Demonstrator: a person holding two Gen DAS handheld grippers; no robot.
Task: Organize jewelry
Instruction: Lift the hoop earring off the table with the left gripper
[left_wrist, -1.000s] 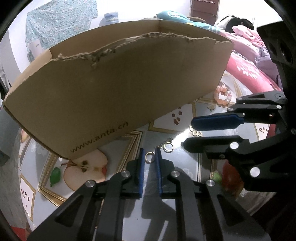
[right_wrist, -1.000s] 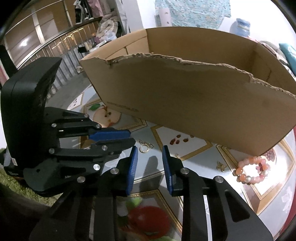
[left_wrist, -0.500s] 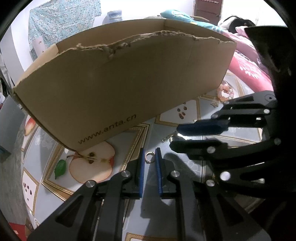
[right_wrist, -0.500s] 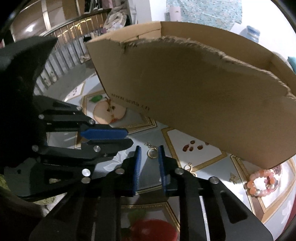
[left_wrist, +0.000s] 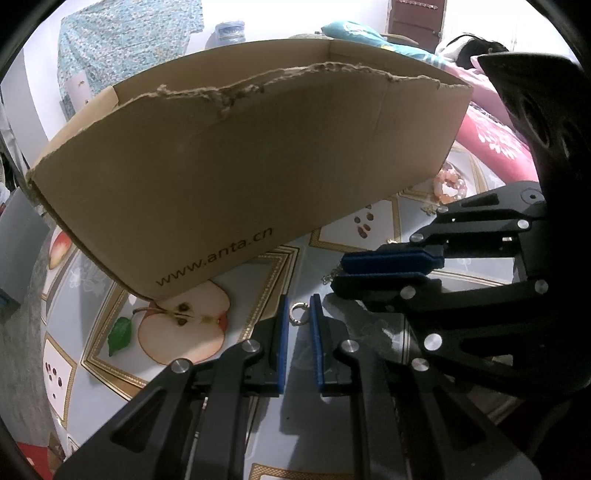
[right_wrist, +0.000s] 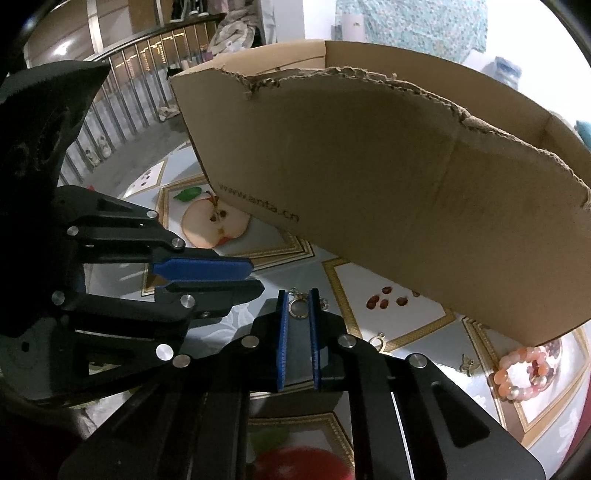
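- Over the last second the right gripper (right_wrist: 298, 295) has swung left and narrowed its tongs around a small gold ring (right_wrist: 297, 308) on the tablecloth (left_wrist: 92, 302), near the cardboard box (left_wrist: 240, 166).
- Left gripper (left_wrist: 298, 306), narrow, brackets its own ring (left_wrist: 297, 314); neither is visibly clamped yet, so pickup looks imminent.

One readable print — "www.anta.cn" in dark letters on the cardboard box (left_wrist: 258, 162) front wall.

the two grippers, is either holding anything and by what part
Cannot be told: each of the left gripper and right gripper brackets a gold ring, with contact unclear.
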